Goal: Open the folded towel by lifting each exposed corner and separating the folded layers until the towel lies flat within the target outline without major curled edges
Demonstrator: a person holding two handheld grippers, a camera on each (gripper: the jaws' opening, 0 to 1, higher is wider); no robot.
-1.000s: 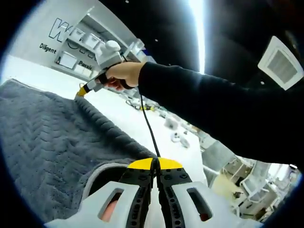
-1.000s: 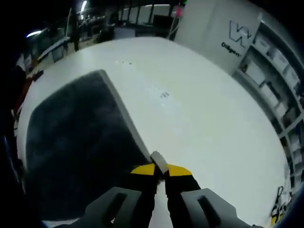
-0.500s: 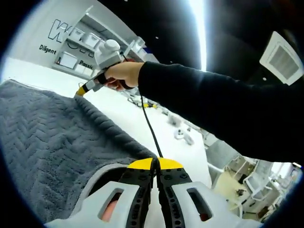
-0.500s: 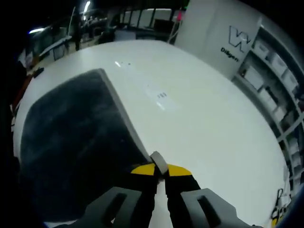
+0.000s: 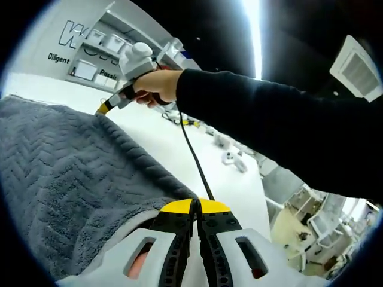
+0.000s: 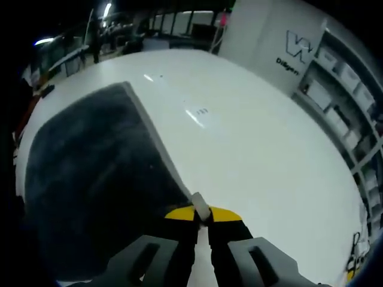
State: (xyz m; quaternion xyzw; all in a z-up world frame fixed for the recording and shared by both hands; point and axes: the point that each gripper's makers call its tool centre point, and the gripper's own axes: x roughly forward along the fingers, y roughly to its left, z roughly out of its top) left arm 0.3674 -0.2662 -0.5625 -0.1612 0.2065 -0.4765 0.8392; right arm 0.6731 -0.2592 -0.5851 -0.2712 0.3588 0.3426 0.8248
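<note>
A wide white table (image 6: pixel 251 149) fills the room's middle, with shelving and a lettered wall panel (image 6: pixel 290 51) behind it. The right gripper (image 6: pixel 201 216) has its yellow-tipped jaws pressed together on a pale corner of the grey towel (image 6: pixel 96 179), which spreads away from the tips to the left across the table, its light edge running up and away from the pinch. In the left gripper view, the left gripper (image 5: pixel 195 209) is also clamped shut, its jaws meeting on the towel's hem; the herringbone pile of the towel (image 5: pixel 66 173) slopes off to the left of the tips. Beyond them, up and to the left, the right gripper (image 5: pixel 103 109) nips the far corner of the same edge, held by a hand (image 5: pixel 157 85) in a black sleeve (image 5: pixel 269 125). A black cable (image 5: pixel 194 161) trails from that hand down toward the left jaws.
</note>
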